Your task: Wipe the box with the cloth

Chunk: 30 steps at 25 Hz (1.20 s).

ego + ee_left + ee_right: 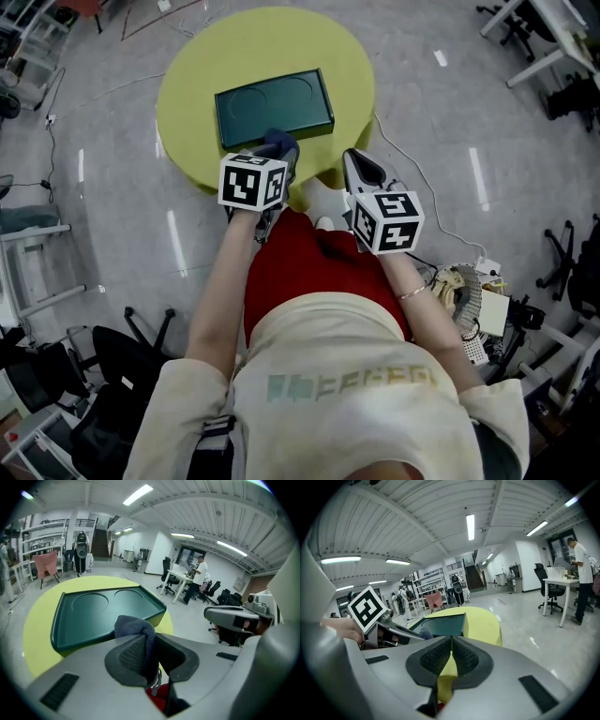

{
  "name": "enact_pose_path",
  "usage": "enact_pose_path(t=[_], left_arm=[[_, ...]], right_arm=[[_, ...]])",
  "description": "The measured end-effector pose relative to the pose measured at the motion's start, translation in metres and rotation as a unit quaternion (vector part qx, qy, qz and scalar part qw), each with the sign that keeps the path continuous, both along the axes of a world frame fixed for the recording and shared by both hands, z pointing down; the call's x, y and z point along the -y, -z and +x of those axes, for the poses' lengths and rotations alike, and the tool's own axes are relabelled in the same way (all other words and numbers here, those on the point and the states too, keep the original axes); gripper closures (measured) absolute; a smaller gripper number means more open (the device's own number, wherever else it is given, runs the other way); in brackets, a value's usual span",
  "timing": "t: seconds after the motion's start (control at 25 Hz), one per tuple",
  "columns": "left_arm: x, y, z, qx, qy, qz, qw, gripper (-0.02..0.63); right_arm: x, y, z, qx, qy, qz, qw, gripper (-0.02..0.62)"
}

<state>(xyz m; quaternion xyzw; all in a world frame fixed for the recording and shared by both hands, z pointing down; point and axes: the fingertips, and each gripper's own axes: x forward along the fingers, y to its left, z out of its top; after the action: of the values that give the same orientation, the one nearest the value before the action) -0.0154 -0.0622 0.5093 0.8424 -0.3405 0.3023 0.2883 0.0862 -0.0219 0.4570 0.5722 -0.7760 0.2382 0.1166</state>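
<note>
- My left claw (151, 654) pinches the grey-blue cloth (136, 629), and the fabric bunches up out of its grip.
- The cloth sits just at the near rim of the dark green box (274, 106). I cannot tell whether it touches.
- The box lies flat on the round yellow table (187, 94), with two round hollows (89, 603) in its top.
- My right claw (451, 654) is pressed together on nothing. It is beside the left one at the table's near edge, apart from the box.
</note>
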Motion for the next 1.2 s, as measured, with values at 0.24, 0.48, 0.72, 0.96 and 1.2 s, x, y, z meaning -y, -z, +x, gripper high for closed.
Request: enact_pose_path(t=[0.24,0.48,0.72,0.96,1.2], left_arm=[[-0.001,-0.002,0.031,-0.005,-0.033,-0.004,0.9994,0.535],[0.001,-0.003,0.061,-0.006,-0.07,-0.003,0.9975,0.535],[0.002,-0.004,0.084,-0.009,-0.1,-0.007,0.9949,0.535],[0.004,-0.005,0.107,-0.014,-0.126,-0.01,0.9919,0.535],[0.007,-0.003,0.127,-0.012,-0.155,-0.017,0.9877,0.535]], right_arm=[[-0.008,-0.003,0.026,-0.002,-0.033,-0.004,0.999,0.557],[-0.013,-0.004,0.041,-0.003,-0.059,-0.006,0.998,0.557],[-0.017,-0.007,0.058,-0.002,-0.087,-0.01,0.996,0.557],[-0.02,-0.009,0.072,-0.006,-0.106,-0.014,0.994,0.557],[-0.013,-0.009,0.085,-0.003,-0.128,-0.019,0.992,0.557]])
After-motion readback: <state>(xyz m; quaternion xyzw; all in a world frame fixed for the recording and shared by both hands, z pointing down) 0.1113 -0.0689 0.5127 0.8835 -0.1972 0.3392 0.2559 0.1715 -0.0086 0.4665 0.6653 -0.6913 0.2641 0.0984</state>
